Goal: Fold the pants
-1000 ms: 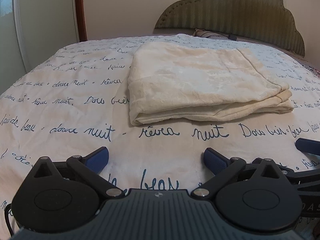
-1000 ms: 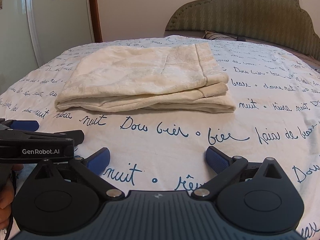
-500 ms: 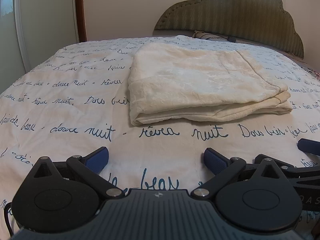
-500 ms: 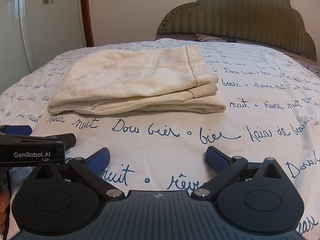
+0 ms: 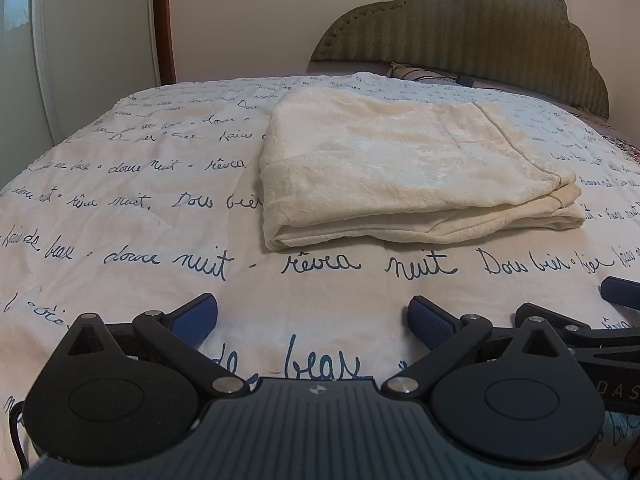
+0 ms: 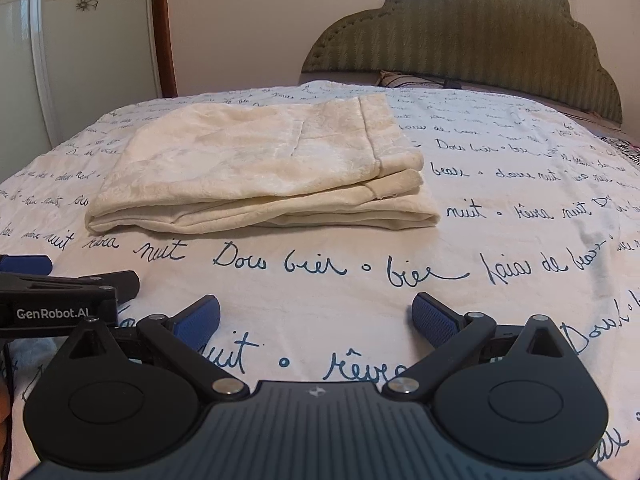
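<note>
Pants (image 5: 404, 168), cream-coloured and folded into a flat, layered rectangle, lie on the bedspread (image 5: 120, 216) ahead of both grippers and well apart from them. Seen from the left gripper (image 5: 313, 322), the bundle sits ahead and a little to the right, its rounded fold edge facing the camera. Seen from the right gripper (image 6: 316, 318), it sits ahead and to the left, with its stacked open edges on the right end.

Both tools stand released: the left gripper's blue fingertips (image 5: 196, 318) are spread wide with nothing between them, and the right gripper's fingertips (image 6: 434, 318) are equally spread and empty. Each hovers low over the white bedspread, which is printed with blue handwritten script.

The right gripper's fingers show at the right edge of the left view; the left gripper's body shows at the left edge of the right view. Beyond the pants rises a green padded headboard (image 6: 472, 36), with a pillow (image 5: 420, 74) at its foot.
</note>
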A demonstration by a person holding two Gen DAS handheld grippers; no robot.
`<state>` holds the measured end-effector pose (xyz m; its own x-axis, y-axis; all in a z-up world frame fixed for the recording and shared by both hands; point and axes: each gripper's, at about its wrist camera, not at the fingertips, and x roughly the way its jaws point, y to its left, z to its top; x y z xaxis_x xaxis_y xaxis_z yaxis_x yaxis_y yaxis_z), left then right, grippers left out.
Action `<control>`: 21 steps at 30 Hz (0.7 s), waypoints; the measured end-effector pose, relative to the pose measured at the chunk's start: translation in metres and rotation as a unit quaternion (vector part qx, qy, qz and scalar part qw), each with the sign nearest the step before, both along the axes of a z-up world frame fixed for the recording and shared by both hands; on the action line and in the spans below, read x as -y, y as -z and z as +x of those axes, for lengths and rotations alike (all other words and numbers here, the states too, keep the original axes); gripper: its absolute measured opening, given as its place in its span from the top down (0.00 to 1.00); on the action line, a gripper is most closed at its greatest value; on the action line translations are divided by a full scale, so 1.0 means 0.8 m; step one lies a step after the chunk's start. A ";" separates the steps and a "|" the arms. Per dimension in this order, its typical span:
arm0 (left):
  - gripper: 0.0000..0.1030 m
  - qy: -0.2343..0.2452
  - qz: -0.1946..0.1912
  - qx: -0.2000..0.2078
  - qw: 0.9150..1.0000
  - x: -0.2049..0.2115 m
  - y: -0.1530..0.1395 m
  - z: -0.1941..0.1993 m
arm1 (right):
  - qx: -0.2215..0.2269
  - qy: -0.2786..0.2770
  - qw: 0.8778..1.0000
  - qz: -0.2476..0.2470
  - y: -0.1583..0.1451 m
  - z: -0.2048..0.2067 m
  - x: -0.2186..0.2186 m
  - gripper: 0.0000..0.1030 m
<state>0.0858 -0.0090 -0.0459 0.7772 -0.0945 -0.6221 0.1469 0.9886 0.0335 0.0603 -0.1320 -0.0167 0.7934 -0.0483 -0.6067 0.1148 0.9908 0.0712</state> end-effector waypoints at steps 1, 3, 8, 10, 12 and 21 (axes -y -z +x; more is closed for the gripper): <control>0.00 0.000 0.001 0.000 1.000 0.000 0.000 0.000 | -0.003 -0.001 1.000 -0.005 0.000 0.001 -0.002 0.00; 0.00 0.001 0.001 0.000 1.000 0.000 0.000 0.000 | -0.006 -0.002 1.000 -0.016 0.000 0.002 -0.006 0.00; 0.00 0.001 0.000 -0.001 1.000 0.000 0.000 0.001 | -0.004 -0.002 1.000 -0.005 0.001 0.001 -0.001 0.00; 0.00 0.001 0.000 -0.001 1.000 0.000 0.000 0.001 | -0.004 -0.002 1.000 -0.003 0.001 0.002 -0.001 0.00; 0.00 0.001 -0.002 -0.002 1.000 0.000 0.000 0.001 | -0.003 -0.002 1.000 -0.004 0.001 0.002 -0.001 0.00; 0.00 0.001 -0.001 -0.003 1.000 0.000 0.000 0.001 | 0.001 0.003 1.000 -0.002 0.000 0.000 0.000 0.00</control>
<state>0.0865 -0.0091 -0.0457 0.7738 -0.0972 -0.6259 0.1493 0.9883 0.0311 0.0602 -0.1318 -0.0171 0.7944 -0.0561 -0.6048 0.1207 0.9905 0.0665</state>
